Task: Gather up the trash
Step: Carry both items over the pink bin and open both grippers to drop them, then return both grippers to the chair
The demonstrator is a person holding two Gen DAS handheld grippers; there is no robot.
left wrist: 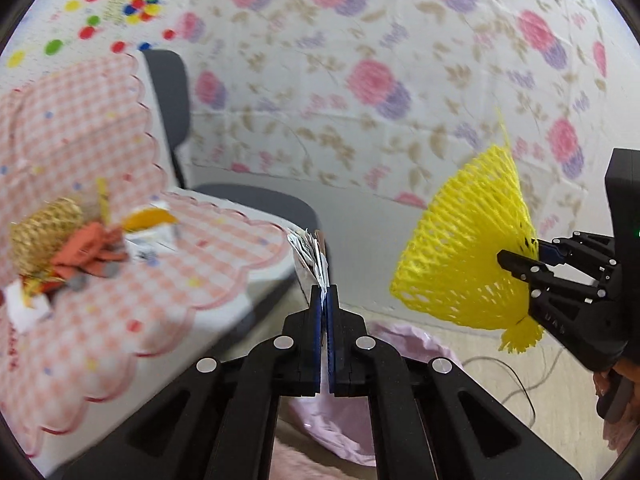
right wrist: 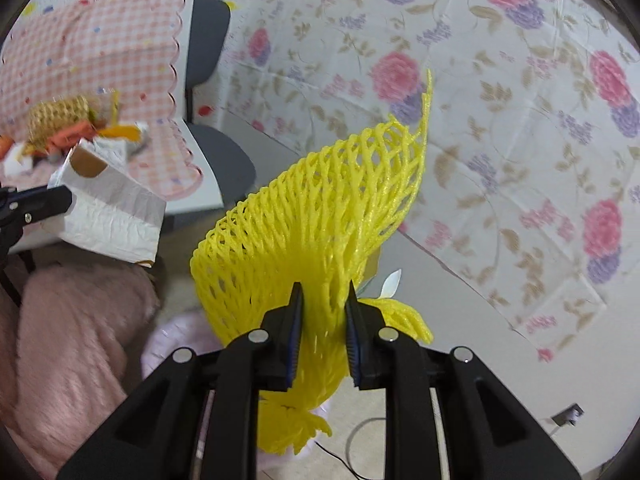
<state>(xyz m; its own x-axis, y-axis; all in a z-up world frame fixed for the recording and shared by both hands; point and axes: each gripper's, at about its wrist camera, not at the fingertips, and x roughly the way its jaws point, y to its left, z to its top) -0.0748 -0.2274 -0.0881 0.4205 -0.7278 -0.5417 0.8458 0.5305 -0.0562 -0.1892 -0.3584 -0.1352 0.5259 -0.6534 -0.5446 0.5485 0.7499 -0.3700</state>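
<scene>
My left gripper (left wrist: 325,292) is shut on a crumpled white paper wrapper (left wrist: 310,254), held in the air beside the table; the wrapper also shows in the right wrist view (right wrist: 112,212) at the left. My right gripper (right wrist: 323,294) is shut on a yellow foam fruit net (right wrist: 316,216), held up in the air; the net also shows in the left wrist view (left wrist: 464,252). A pink-lined trash bin (left wrist: 344,424) sits below both grippers. More trash (left wrist: 68,248), a tan net, orange scraps and paper, lies piled on the table.
A table with a pink checked cloth (left wrist: 132,312) is at the left. A grey chair (left wrist: 248,196) stands behind it. A floral sheet (left wrist: 360,80) covers the wall. A black cable (left wrist: 516,380) lies on the floor at the right.
</scene>
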